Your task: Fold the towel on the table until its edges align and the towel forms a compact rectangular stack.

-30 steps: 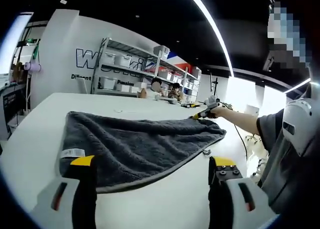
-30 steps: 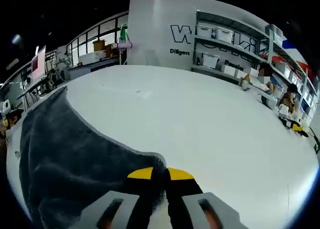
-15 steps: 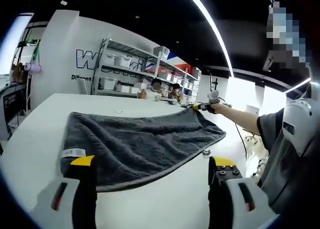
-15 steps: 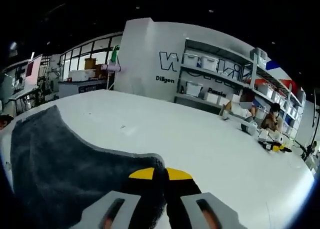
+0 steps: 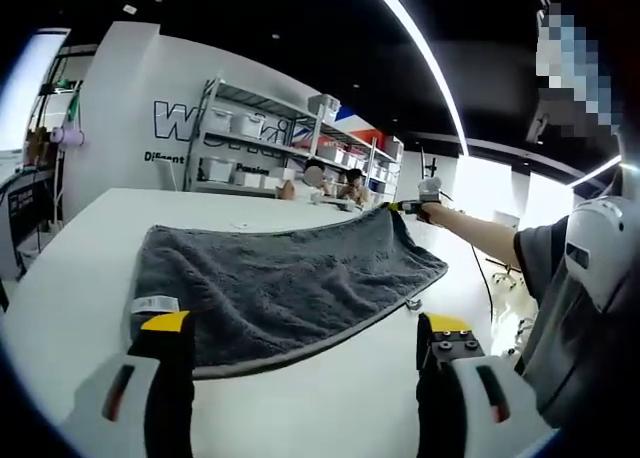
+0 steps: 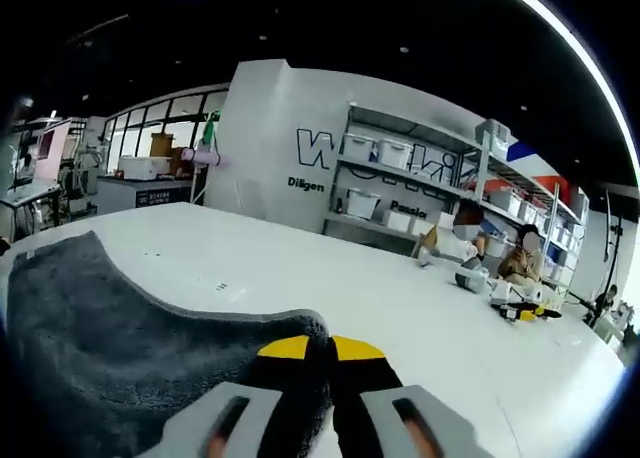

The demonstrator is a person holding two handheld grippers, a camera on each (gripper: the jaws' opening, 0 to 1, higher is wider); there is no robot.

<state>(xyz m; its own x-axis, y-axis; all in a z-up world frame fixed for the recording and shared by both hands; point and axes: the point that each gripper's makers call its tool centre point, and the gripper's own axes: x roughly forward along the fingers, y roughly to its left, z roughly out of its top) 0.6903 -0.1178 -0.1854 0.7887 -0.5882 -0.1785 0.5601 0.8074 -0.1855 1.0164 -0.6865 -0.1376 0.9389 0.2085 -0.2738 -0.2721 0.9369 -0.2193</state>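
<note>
One-handed, held a far corner of the grey towel (image 5: 280,288) up off the white table (image 5: 70,278), clenched in the right gripper (image 5: 405,207). Had the left gripper (image 5: 307,324) spread wide, grasping nothing, over the near hem by the label (image 5: 152,304). Judged it best to carry the corner low and level toward that hem, pinning it first. Saw the whole spread from the left gripper view; saw the pinch itself (image 6: 312,350) from the right gripper view.

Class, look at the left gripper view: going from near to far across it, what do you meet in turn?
The left gripper's own jaws, open → the white label at the near corner → the grey towel → the right gripper lifting the far corner → the shelving on the back wall.
</note>
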